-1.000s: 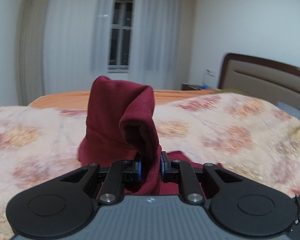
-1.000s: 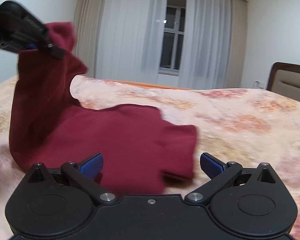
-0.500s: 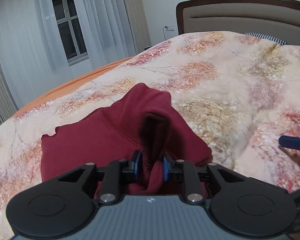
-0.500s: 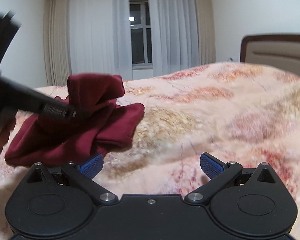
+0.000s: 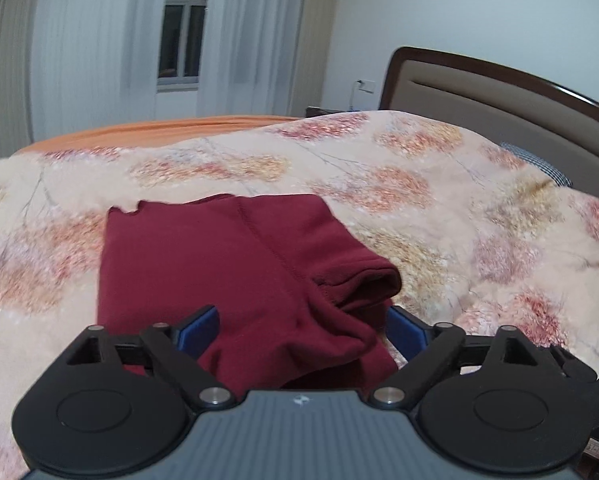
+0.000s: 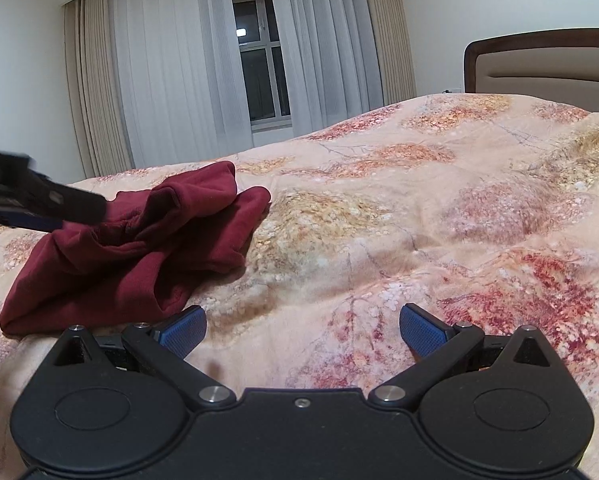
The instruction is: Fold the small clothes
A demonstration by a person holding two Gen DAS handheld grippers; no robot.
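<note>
A dark red garment (image 5: 235, 264) lies folded over on the flowered bedspread (image 5: 439, 208). My left gripper (image 5: 301, 330) hangs just above its near edge; its jaws are opening, and the cloth lies between the blue pads (image 5: 201, 326) without being pressed. From the right wrist view the same garment (image 6: 139, 240) is a rumpled heap at the left, with the left gripper's black finger (image 6: 43, 204) over it. My right gripper (image 6: 301, 326) is open over bare bedspread (image 6: 419, 220), to the right of the garment, with nothing between its fingers.
A padded headboard (image 5: 499, 96) with a dark wooden frame stands at the right. An orange sheet (image 5: 159, 130) shows at the bed's far side. Behind it are white curtains and a window (image 6: 259, 76). A checked pillow (image 5: 535, 162) peeks out by the headboard.
The left gripper came down with the raised fold of the garment, laid it on the bed and opened off it. The right gripper stayed open and drifted right, away from the garment.
</note>
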